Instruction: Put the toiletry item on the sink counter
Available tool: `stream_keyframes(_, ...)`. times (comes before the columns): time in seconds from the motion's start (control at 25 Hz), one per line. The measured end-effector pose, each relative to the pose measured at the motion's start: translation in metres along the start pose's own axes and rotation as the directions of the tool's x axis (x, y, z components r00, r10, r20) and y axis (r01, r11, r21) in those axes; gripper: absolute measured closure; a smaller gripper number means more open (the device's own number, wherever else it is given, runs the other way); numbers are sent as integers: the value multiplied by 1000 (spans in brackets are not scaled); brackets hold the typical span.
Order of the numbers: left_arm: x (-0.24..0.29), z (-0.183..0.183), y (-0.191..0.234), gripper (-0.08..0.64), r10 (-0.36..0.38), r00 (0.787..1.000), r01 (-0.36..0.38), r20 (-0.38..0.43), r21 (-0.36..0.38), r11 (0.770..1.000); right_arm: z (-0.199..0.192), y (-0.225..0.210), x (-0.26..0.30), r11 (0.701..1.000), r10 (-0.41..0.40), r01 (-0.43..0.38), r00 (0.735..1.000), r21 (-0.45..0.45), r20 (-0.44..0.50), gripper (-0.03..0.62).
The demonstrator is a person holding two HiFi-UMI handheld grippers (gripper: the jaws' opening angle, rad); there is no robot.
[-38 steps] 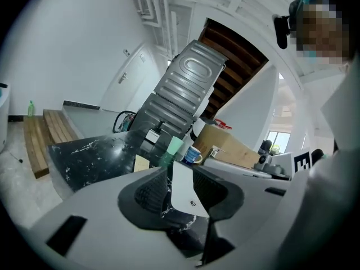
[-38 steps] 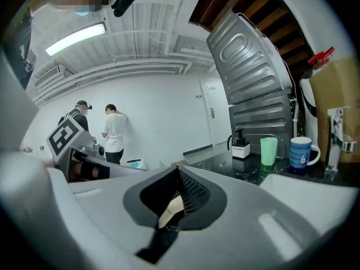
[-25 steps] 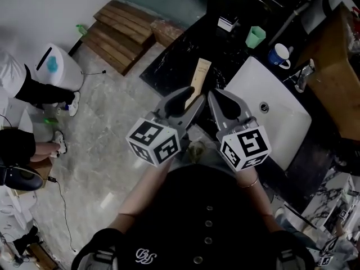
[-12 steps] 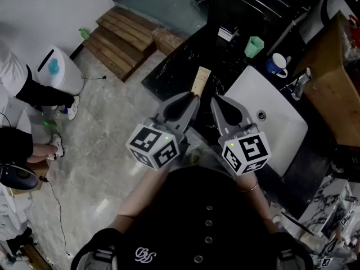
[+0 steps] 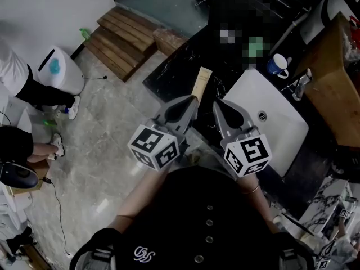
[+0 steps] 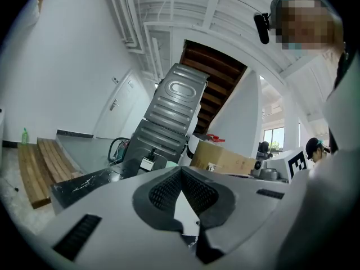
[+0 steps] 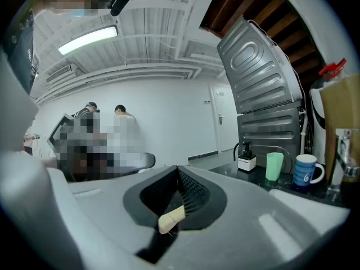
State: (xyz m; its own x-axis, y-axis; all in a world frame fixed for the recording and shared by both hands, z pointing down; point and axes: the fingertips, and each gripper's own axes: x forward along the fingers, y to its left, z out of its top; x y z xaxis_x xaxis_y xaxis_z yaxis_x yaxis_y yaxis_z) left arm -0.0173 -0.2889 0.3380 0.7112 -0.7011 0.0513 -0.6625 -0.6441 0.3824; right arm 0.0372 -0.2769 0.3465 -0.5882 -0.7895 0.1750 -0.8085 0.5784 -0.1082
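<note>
A long tan toiletry box (image 5: 201,83) lies on the black sink counter (image 5: 169,75), to the left of the white basin (image 5: 281,128). I hold both grippers side by side, close in front of my body. The left gripper (image 5: 193,100) is shut, and its tip points at the near end of the box. In its own view the left gripper (image 6: 181,170) has its jaws together with nothing between them. The right gripper (image 5: 217,103) is shut too, its tip just right of the box. A tan sliver (image 7: 171,218) shows through the gap behind the right gripper's (image 7: 179,170) tips.
A blue mug (image 5: 277,65) and a faucet (image 5: 301,83) stand behind the basin, beside a wooden cabinet (image 5: 332,77). A green cup (image 7: 274,166) and a small white dispenser (image 7: 246,162) stand on the counter. On the floor to the left are wooden steps (image 5: 126,30), a white bin (image 5: 56,66) and a person (image 5: 22,83).
The left gripper's jaws have gone from wide open to shut. Both grippers have stayed in about the same place, and the box has not moved.
</note>
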Motion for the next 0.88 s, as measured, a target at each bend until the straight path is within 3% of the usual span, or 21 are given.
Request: stream_keyframes(0.88,-2,-13,-4,549,-14,999,14,-42,2,1000,-2,10,0,999,2,-2,1000,-35,0,589)
